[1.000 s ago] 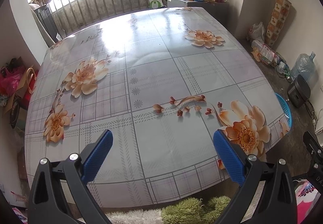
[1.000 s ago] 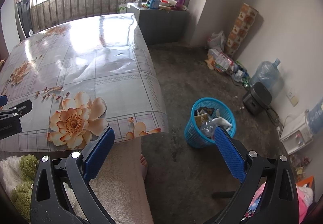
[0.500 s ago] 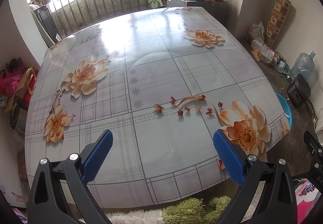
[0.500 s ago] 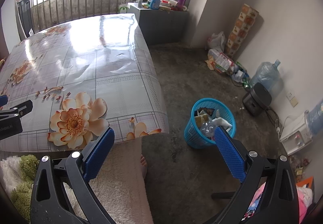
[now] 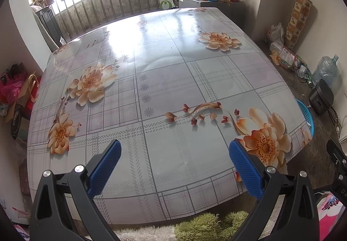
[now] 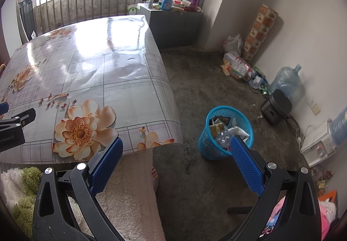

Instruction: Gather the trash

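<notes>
Scanning for trash, both tools empty

Left gripper (image 5: 174, 167) hangs spread wide over the bare floral table (image 5: 164, 71), gripping nothing. Right gripper (image 6: 176, 162), likewise splayed and empty, looks toward the blue basket (image 6: 225, 130) on the floor just beside the table, already holding wrappers. Judgement: check the far-wall litter (image 6: 238, 66) before committing.

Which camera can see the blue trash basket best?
The right wrist view. There the whole basket stands on the floor beside the table, with trash inside, only slightly overlapped by a gripper finger. The left wrist view catches just a sliver of its rim behind the table's edge.
</notes>
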Demonstrator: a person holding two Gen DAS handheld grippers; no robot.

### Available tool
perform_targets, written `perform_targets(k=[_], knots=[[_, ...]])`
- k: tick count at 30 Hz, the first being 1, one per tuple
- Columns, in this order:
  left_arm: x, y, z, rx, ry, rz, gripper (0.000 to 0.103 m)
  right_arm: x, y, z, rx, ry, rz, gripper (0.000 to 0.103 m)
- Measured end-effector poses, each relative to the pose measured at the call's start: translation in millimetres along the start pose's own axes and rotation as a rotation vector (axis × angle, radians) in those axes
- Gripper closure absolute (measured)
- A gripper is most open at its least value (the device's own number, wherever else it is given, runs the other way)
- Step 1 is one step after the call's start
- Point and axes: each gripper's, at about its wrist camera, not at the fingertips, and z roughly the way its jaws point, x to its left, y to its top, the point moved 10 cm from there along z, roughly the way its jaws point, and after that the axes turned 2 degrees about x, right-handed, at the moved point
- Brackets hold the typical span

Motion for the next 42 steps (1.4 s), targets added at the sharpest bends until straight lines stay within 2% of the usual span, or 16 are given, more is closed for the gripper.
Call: perform_targets(k=[42], knots=[[1.5, -0.8, -0.9, -0.001, -0.008, 0.010, 0.005, 8.5, 3.4, -0.4, -0.007, 0.006, -0.006, 0.008]])
